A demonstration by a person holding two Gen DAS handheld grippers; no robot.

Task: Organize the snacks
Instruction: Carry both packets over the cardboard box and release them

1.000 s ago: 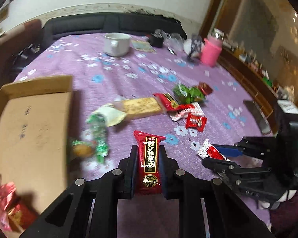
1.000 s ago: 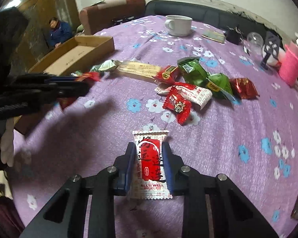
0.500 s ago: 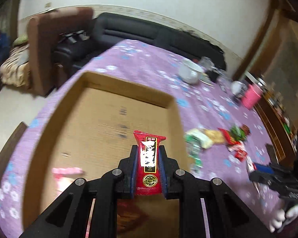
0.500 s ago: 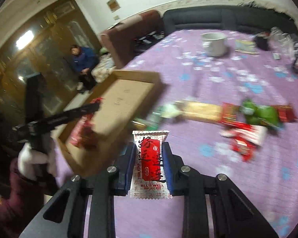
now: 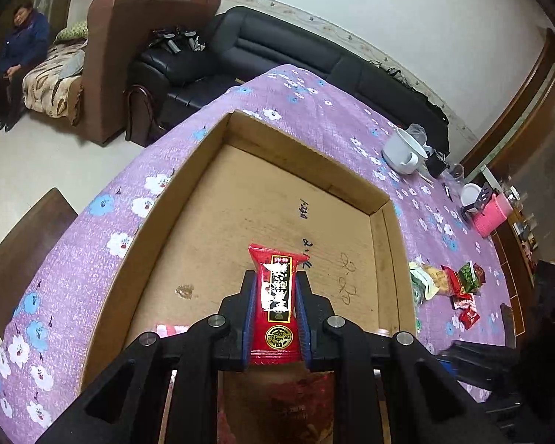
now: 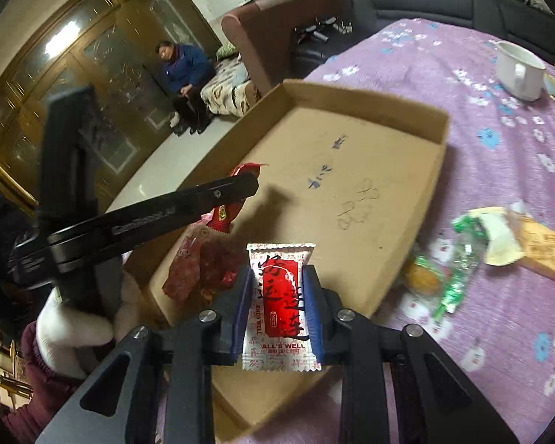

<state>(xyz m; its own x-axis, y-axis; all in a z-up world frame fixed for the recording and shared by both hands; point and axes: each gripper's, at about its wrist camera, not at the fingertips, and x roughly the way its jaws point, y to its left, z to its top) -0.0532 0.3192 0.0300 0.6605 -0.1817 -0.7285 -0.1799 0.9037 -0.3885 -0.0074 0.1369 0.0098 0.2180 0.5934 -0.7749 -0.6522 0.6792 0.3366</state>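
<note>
My left gripper (image 5: 275, 285) is shut on a red snack packet (image 5: 276, 296) with a black label, held above the floor of the shallow cardboard box (image 5: 211, 155). In the right wrist view the left gripper (image 6: 240, 185) reaches over the box's near end with that red packet (image 6: 225, 214) in it. My right gripper (image 6: 279, 277) is shut on a white and red snack packet (image 6: 280, 303), over the near part of the box (image 6: 366, 107). Red packets (image 6: 199, 266) lie in the box's near corner. Loose snacks (image 6: 499, 244) lie on the purple cloth to the right.
A white cup (image 6: 518, 70) stands far back on the flowered tablecloth (image 5: 77, 244). A pink holder (image 5: 494, 214) sits at the far right. More snacks (image 5: 451, 285) lie beside the box. A seated person (image 6: 183, 74) and sofas (image 5: 262, 51) are beyond the table. A white-gloved hand (image 6: 74, 325) holds the left gripper.
Both grippers have swung left from the snack pile to above the cardboard box, each still holding its packet. The left gripper has also rolled.
</note>
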